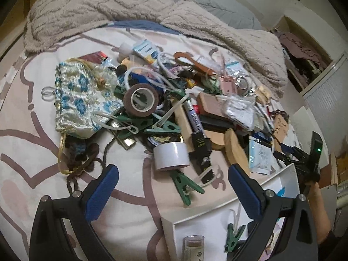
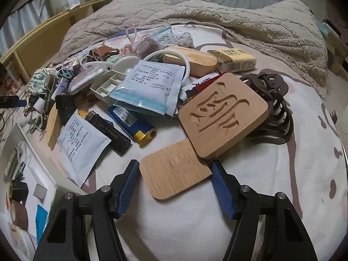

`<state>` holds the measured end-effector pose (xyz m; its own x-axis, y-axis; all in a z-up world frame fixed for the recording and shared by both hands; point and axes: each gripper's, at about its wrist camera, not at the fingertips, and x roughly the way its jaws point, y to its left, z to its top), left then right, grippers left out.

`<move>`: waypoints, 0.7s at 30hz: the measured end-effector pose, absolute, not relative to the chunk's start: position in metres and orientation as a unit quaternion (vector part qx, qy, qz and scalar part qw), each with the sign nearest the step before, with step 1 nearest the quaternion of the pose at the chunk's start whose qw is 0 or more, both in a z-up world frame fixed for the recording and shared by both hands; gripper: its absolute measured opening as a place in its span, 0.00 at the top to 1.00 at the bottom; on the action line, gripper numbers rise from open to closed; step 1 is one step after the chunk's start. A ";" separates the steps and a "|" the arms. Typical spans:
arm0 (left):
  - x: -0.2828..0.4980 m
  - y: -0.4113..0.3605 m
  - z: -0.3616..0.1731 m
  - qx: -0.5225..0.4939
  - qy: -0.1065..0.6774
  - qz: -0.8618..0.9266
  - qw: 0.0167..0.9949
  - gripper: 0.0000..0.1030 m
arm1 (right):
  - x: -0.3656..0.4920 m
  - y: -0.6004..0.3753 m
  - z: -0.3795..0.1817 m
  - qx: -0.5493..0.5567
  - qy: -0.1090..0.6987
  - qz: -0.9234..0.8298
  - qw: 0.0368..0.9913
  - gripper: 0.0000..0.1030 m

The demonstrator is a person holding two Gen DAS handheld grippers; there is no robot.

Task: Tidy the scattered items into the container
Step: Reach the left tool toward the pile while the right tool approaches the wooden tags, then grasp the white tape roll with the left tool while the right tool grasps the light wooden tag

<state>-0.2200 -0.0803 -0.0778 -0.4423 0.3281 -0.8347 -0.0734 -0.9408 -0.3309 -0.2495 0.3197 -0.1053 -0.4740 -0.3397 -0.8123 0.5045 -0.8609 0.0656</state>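
A heap of small items lies on the bed. In the left wrist view my left gripper (image 1: 173,187) is open and empty over a green clothes peg (image 1: 186,187), just below a white tape roll (image 1: 170,155). The white container (image 1: 219,212) sits at lower right with a peg and a small jar inside. In the right wrist view my right gripper (image 2: 175,181) is open, its blue fingers either side of a plain wooden coaster (image 2: 174,170) lying flat on the sheet. A carved wooden coaster (image 2: 224,113) overlaps its far edge. The container (image 2: 32,174) shows at lower left.
A brown tape roll (image 1: 141,99), a floral pouch (image 1: 84,95), a blue and gold lighter (image 2: 134,124), sachets (image 2: 150,87), a dark hair claw (image 2: 271,108) and a yellow box (image 2: 235,62) lie in the heap. A fluffy beige blanket (image 2: 239,21) is bunched behind.
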 end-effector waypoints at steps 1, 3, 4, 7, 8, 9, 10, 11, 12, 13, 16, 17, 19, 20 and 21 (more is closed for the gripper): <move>-0.221 -0.080 -0.080 -0.518 -0.122 0.839 0.116 0.02 | -0.248 0.320 -0.106 0.446 0.093 -0.855 0.246 0.36; -0.224 -0.079 -0.085 -0.526 -0.120 0.834 0.112 0.03 | -0.247 0.320 -0.106 0.442 0.094 -0.858 0.245 0.36; -0.226 -0.079 -0.086 -0.529 -0.119 0.833 0.111 0.04 | -0.246 0.320 -0.106 0.441 0.094 -0.859 0.244 0.36; -0.230 -0.077 -0.091 -0.537 -0.123 0.827 0.112 0.08 | -0.246 0.320 -0.106 0.436 0.093 -0.861 0.243 0.37; -0.231 -0.076 -0.093 -0.539 -0.125 0.825 0.112 0.08 | -0.245 0.320 -0.106 0.435 0.093 -0.862 0.243 0.37; -0.233 -0.076 -0.094 -0.540 -0.127 0.824 0.113 0.09 | -0.245 0.320 -0.107 0.433 0.093 -0.863 0.242 0.37; -0.235 -0.074 -0.095 -0.542 -0.128 0.823 0.114 0.11 | -0.244 0.320 -0.107 0.432 0.093 -0.864 0.242 0.37; -0.236 -0.073 -0.096 -0.545 -0.129 0.821 0.115 0.14 | -0.244 0.320 -0.107 0.430 0.094 -0.865 0.241 0.37; -0.238 -0.071 -0.098 -0.547 -0.128 0.819 0.115 0.17 | -0.244 0.320 -0.107 0.429 0.094 -0.865 0.241 0.37; -0.240 -0.070 -0.099 -0.549 -0.126 0.818 0.115 0.18 | -0.244 0.320 -0.107 0.429 0.094 -0.866 0.241 0.37; -0.245 -0.064 -0.104 -0.558 -0.115 0.814 0.112 0.24 | -0.243 0.320 -0.108 0.428 0.094 -0.866 0.240 0.37; -0.247 -0.063 -0.106 -0.561 -0.116 0.813 0.110 0.24 | -0.244 0.320 -0.108 0.427 0.094 -0.866 0.240 0.37; -0.250 -0.063 -0.110 -0.564 -0.120 0.810 0.108 0.24 | -0.243 0.320 -0.108 0.427 0.094 -0.867 0.240 0.37; -0.251 -0.063 -0.111 -0.565 -0.125 0.808 0.108 0.24 | -0.243 0.320 -0.108 0.426 0.094 -0.867 0.240 0.37; -0.252 -0.063 -0.113 -0.566 -0.128 0.807 0.108 0.25 | -0.243 0.320 -0.108 0.426 0.094 -0.867 0.240 0.37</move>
<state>-0.2525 -0.0625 -0.1129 -0.3355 0.3195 -0.8862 -0.0300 -0.9439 -0.3289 -0.2433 0.3202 -0.1083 -0.5221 -0.3363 -0.7838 0.4963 -0.8671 0.0415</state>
